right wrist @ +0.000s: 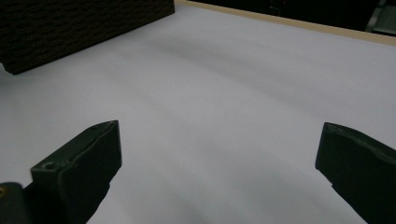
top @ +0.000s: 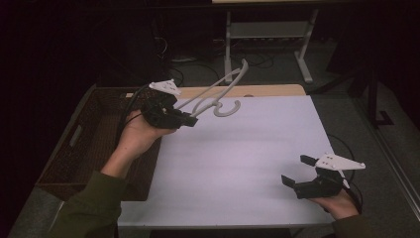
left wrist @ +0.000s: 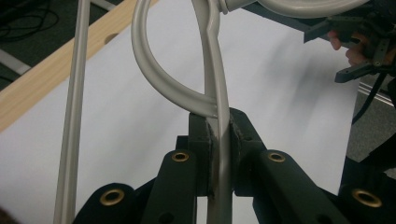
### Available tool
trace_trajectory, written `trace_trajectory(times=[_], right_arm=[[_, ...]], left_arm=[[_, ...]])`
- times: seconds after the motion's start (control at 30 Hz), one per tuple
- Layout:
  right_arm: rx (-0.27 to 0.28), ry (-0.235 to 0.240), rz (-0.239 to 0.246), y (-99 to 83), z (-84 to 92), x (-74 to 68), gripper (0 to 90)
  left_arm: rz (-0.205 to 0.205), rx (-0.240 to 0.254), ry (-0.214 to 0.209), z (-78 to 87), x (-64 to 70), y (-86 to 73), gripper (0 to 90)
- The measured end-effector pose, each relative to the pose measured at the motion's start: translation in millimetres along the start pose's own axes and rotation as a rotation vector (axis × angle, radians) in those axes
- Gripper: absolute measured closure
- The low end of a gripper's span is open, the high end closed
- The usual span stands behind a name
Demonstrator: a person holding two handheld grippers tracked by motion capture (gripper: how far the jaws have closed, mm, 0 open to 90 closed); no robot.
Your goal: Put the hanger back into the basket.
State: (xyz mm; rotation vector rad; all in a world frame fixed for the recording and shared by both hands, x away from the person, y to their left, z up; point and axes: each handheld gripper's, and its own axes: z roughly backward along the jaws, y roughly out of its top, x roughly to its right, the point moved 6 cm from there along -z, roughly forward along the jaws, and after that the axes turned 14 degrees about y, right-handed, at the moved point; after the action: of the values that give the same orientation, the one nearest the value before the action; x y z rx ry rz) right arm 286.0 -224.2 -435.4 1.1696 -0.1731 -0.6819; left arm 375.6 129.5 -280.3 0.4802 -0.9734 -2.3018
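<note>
White table (top: 237,163), dark wicker basket (top: 94,134).

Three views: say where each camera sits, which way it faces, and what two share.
High view: above the person's side, facing forward and down at the white table; forearms, both grippers.
Left gripper view: on the left gripper, along fingers clamping the hanger.
Right gripper view: on the right gripper, fingers apart, facing the basket.
High and left gripper views share the hanger.
</note>
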Motion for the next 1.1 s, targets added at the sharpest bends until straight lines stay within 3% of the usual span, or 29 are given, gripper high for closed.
trace_trajectory(times=[0.27, 0.5, 1.1], right_arm=[[-0.005, 0.006, 0.004, -0.4, -1.5, -0.6, 0.0], [-0.009, 0.002, 0.0, -1.3, -0.8, 0.3, 0.0], [-0.013, -0.01, -0.002, -1.4, -1.9, 2.7, 0.0]], left_arm=[[0.021, 0.003, 0.045, 19.9, -21.9, -7.7, 81.7], [0.04, -0.014, 0.09, 38.6, -42.0, -23.6, 81.7], [0.11, -0.07, 0.192, 89.6, -90.5, -87.2, 81.7]])
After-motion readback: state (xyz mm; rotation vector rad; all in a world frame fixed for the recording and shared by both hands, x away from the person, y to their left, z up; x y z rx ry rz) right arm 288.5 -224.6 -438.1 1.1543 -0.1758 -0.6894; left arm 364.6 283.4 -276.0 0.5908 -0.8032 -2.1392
